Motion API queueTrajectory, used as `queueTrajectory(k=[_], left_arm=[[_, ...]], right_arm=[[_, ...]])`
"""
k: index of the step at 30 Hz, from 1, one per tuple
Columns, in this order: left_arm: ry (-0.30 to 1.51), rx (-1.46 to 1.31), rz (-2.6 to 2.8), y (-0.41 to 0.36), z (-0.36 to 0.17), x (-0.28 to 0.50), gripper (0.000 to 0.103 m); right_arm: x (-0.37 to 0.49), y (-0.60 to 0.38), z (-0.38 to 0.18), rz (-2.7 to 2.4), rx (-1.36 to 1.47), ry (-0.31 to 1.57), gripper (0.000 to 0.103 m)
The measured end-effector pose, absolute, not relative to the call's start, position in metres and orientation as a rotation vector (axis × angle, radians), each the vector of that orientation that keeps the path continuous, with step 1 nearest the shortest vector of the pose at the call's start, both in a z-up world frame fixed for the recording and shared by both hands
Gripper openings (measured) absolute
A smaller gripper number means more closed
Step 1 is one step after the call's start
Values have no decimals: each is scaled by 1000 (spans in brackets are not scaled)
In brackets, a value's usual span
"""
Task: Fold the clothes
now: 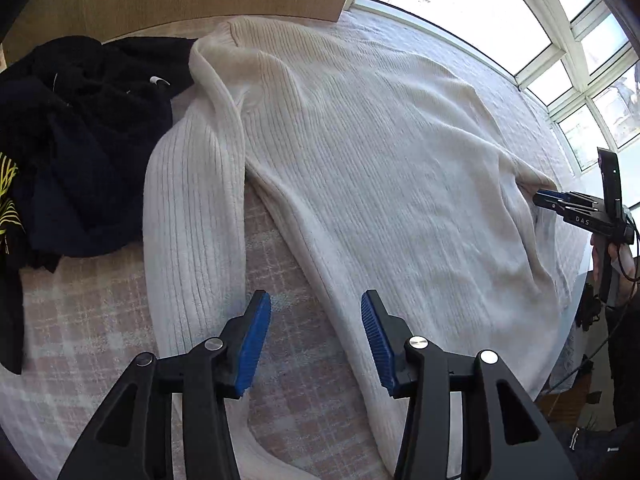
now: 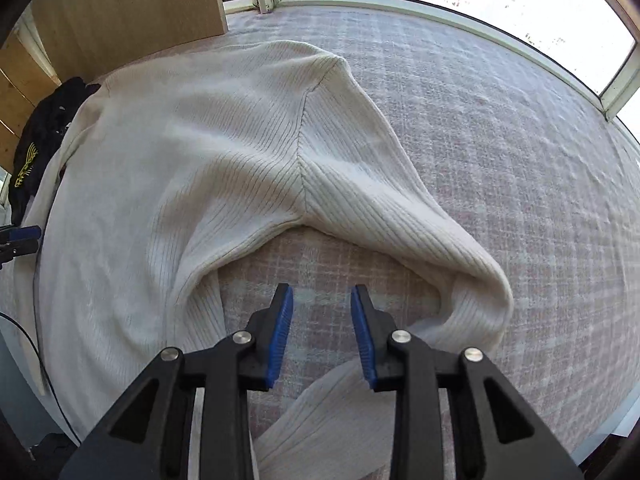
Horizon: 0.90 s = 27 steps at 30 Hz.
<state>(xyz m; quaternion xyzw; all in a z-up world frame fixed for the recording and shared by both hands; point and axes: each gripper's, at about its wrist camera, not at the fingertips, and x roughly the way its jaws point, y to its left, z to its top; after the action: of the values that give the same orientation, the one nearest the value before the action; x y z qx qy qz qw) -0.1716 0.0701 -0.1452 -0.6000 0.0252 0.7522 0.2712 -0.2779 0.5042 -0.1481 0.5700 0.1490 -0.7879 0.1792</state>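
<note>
sweater (image 1: 360,152) lies flat on the checked blanket (image 2: 500,152); left gripper (image 1: 316,320) and right gripper (image 2: 322,312) hover over it, fingers wide, holding nothing; black clothes (image 1: 80,140) beside its collar.

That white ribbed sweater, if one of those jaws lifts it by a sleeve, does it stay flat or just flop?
The white ribbed sweater will probably flop: its sleeve already lies bent and creased. The knit looks thick, so likely fairly heavy. The ribbing should give the open right gripper decent grip, not slip.
</note>
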Motion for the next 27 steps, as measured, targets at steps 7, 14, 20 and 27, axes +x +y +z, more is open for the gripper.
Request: queueTrajectory(k=[7, 14, 20, 27], left_arm=[[296, -1639, 2107, 61, -152, -196, 45], [232, -1661, 2246, 27, -150, -236, 43], [46, -1599, 2206, 19, -132, -234, 48], [-96, -1642, 2026, 69, -167, -258, 52]], right_arm=[[-321, 518, -161, -2300, 1579, 655, 30], [-377, 560, -166, -2289, 1704, 396, 28], [-349, 551, -147, -2258, 1639, 344, 30], [-332, 519, -165, -2052, 1709, 187, 31]])
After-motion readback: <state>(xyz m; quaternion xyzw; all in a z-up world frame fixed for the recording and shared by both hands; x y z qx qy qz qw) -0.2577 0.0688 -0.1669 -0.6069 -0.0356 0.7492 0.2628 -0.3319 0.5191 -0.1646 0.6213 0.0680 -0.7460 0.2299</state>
